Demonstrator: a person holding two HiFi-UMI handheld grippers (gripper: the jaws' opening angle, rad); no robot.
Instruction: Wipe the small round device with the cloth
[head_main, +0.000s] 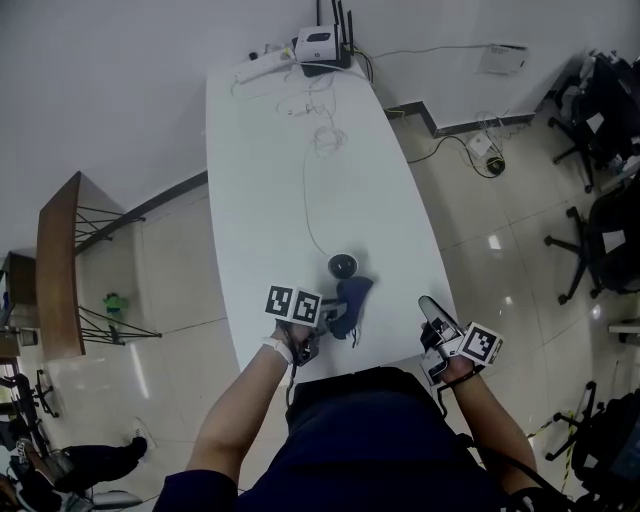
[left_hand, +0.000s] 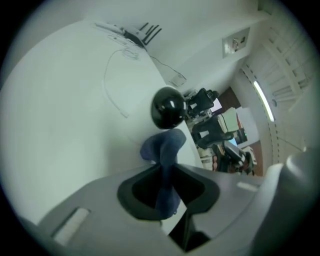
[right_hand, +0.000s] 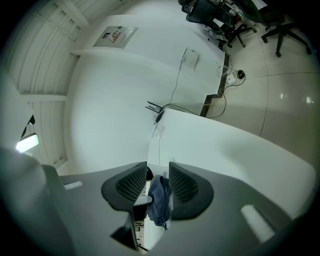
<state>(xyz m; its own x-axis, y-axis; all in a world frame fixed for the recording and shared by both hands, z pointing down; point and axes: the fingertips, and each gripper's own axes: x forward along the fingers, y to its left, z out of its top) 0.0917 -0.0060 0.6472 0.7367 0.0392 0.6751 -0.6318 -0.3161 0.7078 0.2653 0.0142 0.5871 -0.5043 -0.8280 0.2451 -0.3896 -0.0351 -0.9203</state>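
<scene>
Blue cloth (left_hand: 162, 147) is pinched in the left gripper's (left_hand: 167, 172) near-shut jaws, its bunched end out toward the black device (left_hand: 167, 107) on the table (head_main: 270, 180) — ready, I judge, to rub it. Right gripper (right_hand: 157, 172) hangs half-open, empty — well apart.

At far end of table (head_main: 270, 180), router (head_main: 320, 45) w/ antennas is sitting, power strip (head_main: 265, 66) lying at far-left corner. Thin cable (head_main: 308, 200) is trailing down table's middle. Wooden bench (head_main: 58, 265) is standing left of table; office chairs (head_main: 600, 100) standing well to its right.
</scene>
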